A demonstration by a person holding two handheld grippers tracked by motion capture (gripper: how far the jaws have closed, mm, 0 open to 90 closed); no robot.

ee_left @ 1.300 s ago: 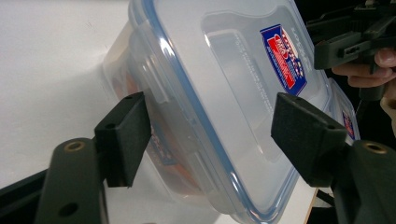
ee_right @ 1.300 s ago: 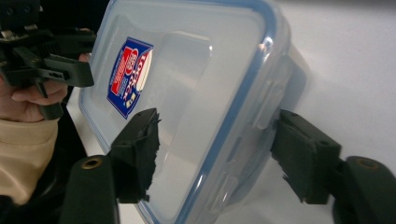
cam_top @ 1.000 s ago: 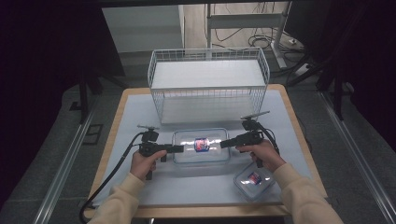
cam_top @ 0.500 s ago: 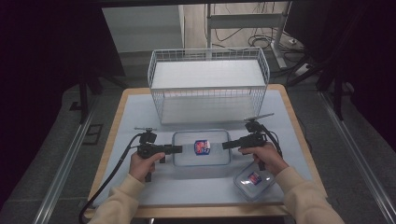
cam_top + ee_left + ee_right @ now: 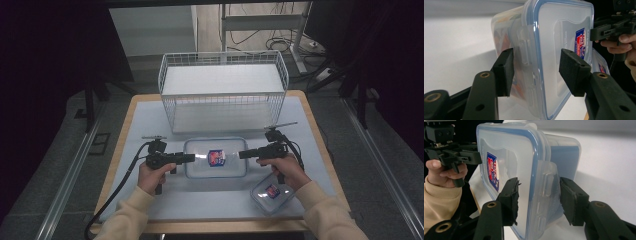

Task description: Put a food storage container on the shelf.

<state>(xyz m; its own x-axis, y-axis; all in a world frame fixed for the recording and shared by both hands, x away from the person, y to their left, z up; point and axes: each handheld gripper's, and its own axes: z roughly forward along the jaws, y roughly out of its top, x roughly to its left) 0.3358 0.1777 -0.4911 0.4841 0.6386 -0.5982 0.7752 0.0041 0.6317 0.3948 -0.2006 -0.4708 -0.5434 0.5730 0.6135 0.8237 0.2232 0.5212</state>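
Note:
A clear plastic container (image 5: 216, 158) with a blue-rimmed lid and a red and blue label lies flat in the middle of the table. My left gripper (image 5: 191, 158) points at its left end and my right gripper (image 5: 241, 154) at its right end. In the left gripper view the left gripper (image 5: 537, 52) straddles the end latch (image 5: 524, 50), one pad over the lid and one under the base. The right gripper (image 5: 539, 180) straddles the opposite latch (image 5: 547, 182) the same way. Both pairs of jaws have just been closing, and small gaps still show beside the pads.
A white wire basket (image 5: 223, 90) stands at the back of the table, just behind the container. A smaller lidded container (image 5: 272, 192) lies at the front right under my right wrist. Cables trail from both grippers toward the table's front.
Both grippers' jaws have narrowed around the container's two ends. The hands and the container have stayed almost in place.

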